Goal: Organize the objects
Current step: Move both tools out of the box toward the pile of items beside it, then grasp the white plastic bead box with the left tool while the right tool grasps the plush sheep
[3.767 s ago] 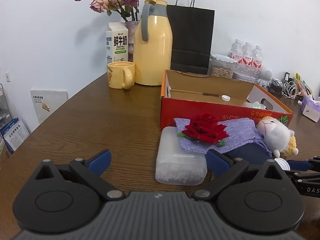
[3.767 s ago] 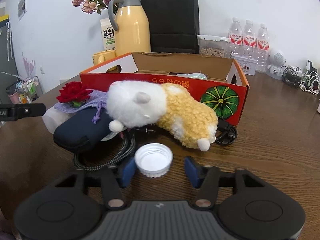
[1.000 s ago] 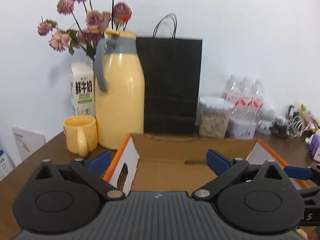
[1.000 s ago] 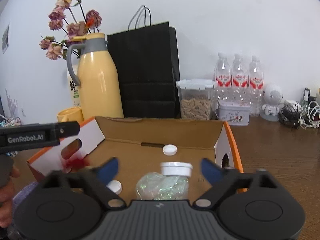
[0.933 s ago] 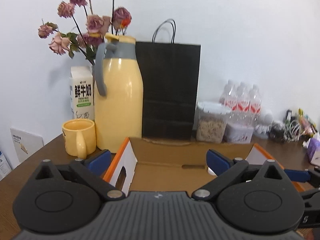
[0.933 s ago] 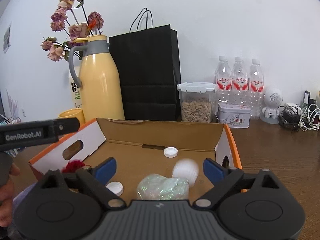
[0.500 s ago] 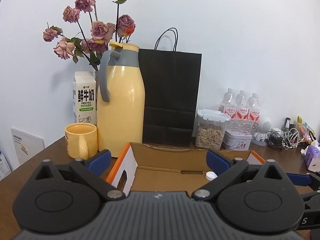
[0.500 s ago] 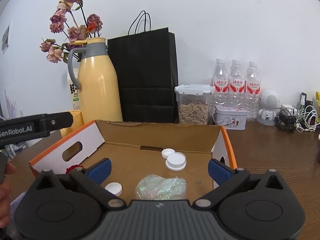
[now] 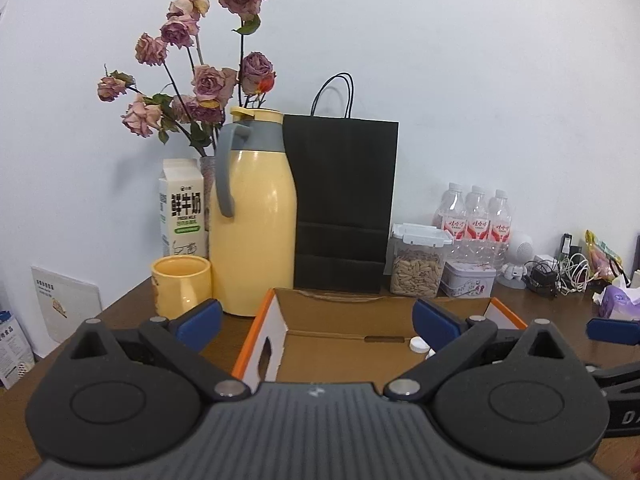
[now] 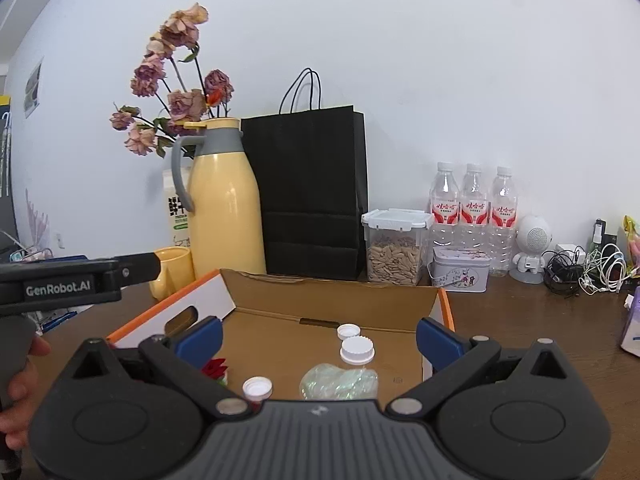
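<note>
An open orange cardboard box [image 10: 447, 307] lies on the brown table; it also shows in the left wrist view [image 9: 262, 320]. Inside it are three white bottle caps, the largest [image 10: 357, 350] near the middle, one behind it [image 10: 348, 331], one at the front left [image 10: 257, 387], and a crumpled clear wrapper [image 10: 340, 382]. A red rose [image 10: 215, 369] shows through the box's left side. My right gripper [image 10: 318, 340] is open and empty above the box. My left gripper [image 9: 314, 318] is open and empty, held over the box's near left end.
Behind the box stand a yellow jug [image 9: 254, 224], a yellow mug [image 9: 182, 286], a milk carton [image 9: 182, 208], dried roses [image 9: 200, 84], a black paper bag [image 9: 344, 204], a seed jar [image 10: 396, 246], a tin [image 10: 460, 270], three water bottles [image 10: 474, 208] and tangled cables [image 10: 588, 268].
The right gripper let go of the large white cap, which fell and came to rest in the box. Both grippers have risen and pulled back a little from the box.
</note>
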Available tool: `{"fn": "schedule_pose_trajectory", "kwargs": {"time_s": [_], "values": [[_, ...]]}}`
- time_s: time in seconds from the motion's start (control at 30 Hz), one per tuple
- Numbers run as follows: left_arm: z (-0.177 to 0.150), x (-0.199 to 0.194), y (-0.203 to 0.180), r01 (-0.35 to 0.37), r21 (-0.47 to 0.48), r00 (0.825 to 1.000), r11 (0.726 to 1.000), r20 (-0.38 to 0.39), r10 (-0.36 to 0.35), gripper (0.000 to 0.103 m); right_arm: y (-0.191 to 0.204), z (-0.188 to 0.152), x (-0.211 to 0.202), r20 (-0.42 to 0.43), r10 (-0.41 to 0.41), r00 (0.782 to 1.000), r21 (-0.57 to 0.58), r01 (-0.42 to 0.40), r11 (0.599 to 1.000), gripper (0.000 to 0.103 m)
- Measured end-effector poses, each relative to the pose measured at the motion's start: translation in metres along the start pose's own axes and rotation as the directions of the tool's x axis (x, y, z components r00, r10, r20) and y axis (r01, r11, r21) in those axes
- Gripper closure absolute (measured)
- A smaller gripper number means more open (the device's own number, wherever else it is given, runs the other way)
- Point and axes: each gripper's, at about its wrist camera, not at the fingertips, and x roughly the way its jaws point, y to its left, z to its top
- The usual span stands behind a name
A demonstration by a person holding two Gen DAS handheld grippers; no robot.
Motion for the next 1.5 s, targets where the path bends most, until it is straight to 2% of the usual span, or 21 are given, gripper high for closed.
{"fn": "schedule_pose_trajectory", "kwargs": {"time_s": [0.37,0.67,0.9,1.07,1.3,1.5], "values": [[-0.009,-0.035,0.022,-0.032,0.034,0.999,0.999,-0.042,0.033,0.0,-0.004,-0.018,-0.033,-0.046,-0.022,0.999,-0.006,0.021,1.0,0.0],[-0.03,-0.05,0.038,-0.063,0.067,0.988,0.996,-0.137,0.072,0.0,-0.008,-0.046,-0.043,-0.135,-0.03,0.99,-0.016,0.028,0.999,0.0],[-0.054,-0.053,0.041,-0.03,0.103,0.969,0.994,-0.239,0.054,0.0,-0.013,-0.067,-0.04,-0.227,-0.043,0.973,-0.064,0.03,0.998,0.0],[-0.069,-0.047,0.043,0.001,0.091,0.948,0.996,-0.317,0.028,0.0,-0.013,-0.069,-0.028,-0.276,-0.024,0.961,-0.099,-0.004,0.995,0.0],[-0.081,-0.04,0.038,0.027,0.101,0.927,0.995,-0.375,0.013,0.0,-0.011,-0.067,-0.003,-0.323,0.014,0.946,-0.132,-0.06,0.989,0.0],[-0.089,-0.032,0.037,0.031,0.1,0.914,0.995,-0.405,0.012,0.0,-0.011,-0.064,0.012,-0.342,0.084,0.936,-0.148,-0.142,0.979,0.001]]}}
